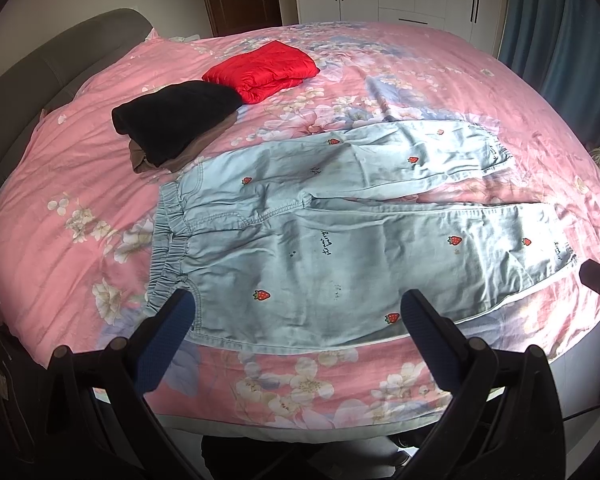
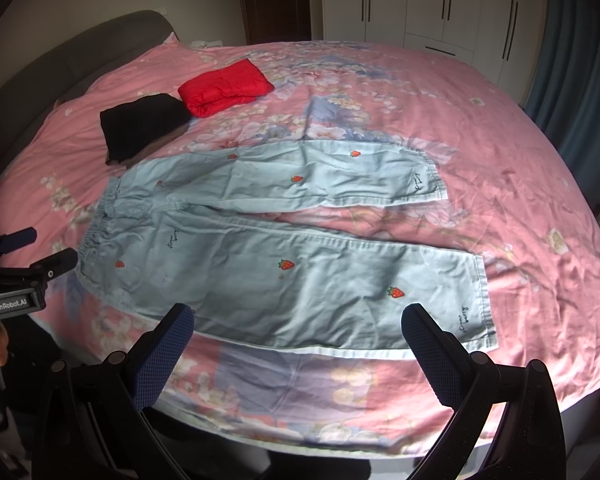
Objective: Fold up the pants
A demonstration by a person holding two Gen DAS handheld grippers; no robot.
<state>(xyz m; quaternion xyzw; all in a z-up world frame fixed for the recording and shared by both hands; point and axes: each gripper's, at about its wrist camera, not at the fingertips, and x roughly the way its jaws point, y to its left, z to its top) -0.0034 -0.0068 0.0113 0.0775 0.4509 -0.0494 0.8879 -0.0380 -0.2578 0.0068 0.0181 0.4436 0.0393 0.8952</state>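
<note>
Light blue pants (image 1: 320, 232) with small strawberry prints lie flat on the pink floral bed, waistband to the left, both legs spread out to the right. In the right wrist view the same pants (image 2: 284, 248) fill the middle of the bed. My left gripper (image 1: 298, 306) hangs open over the near edge of the pants, close to the waistband end, with nothing between its fingers. My right gripper (image 2: 298, 320) is open above the near leg, holding nothing. The left gripper (image 2: 32, 248) also shows at the left edge of the right wrist view.
A folded red garment (image 1: 262, 70) and a folded black one on a brown piece (image 1: 176, 120) lie at the back left of the bed (image 1: 60, 184). A grey headboard (image 1: 40, 64) runs along the left. White wardrobes (image 2: 420, 4) and a blue curtain (image 2: 580, 80) stand behind.
</note>
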